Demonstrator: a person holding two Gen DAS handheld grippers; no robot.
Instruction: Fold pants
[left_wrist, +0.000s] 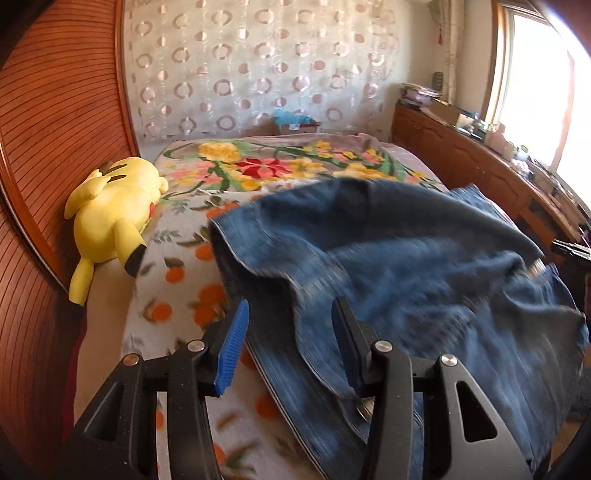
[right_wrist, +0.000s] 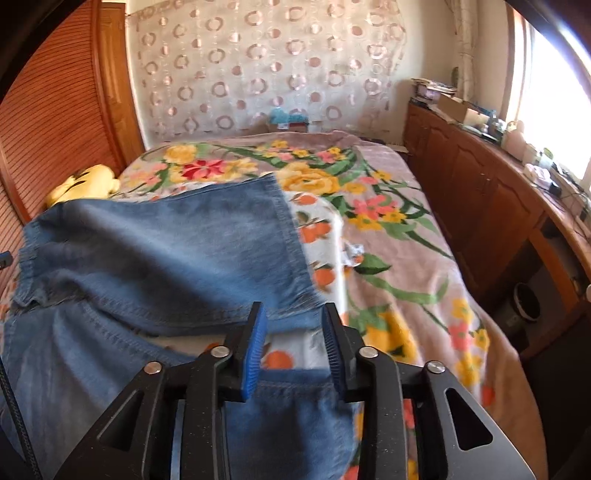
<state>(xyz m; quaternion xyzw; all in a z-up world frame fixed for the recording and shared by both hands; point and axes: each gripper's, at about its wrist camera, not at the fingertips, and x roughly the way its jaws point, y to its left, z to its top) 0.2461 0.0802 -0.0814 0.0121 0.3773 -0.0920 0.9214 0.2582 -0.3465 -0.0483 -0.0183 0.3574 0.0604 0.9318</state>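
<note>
Blue denim pants (left_wrist: 406, 280) lie rumpled and partly folded over on the bed; they also show in the right wrist view (right_wrist: 159, 251), spread to the left. My left gripper (left_wrist: 291, 325) is open, its jaws wide apart just above the near left edge of the pants, holding nothing. My right gripper (right_wrist: 293, 328) is open, its jaws standing over a frayed leg hem and a strip of blanket, with denim under its base. The pants look blurred in the left wrist view.
A floral blanket (right_wrist: 388, 221) covers the bed. A yellow plush toy (left_wrist: 110, 214) lies at the left by the wooden slatted headboard (left_wrist: 55, 129). A wooden cabinet (right_wrist: 480, 206) with clutter runs along the right under a bright window.
</note>
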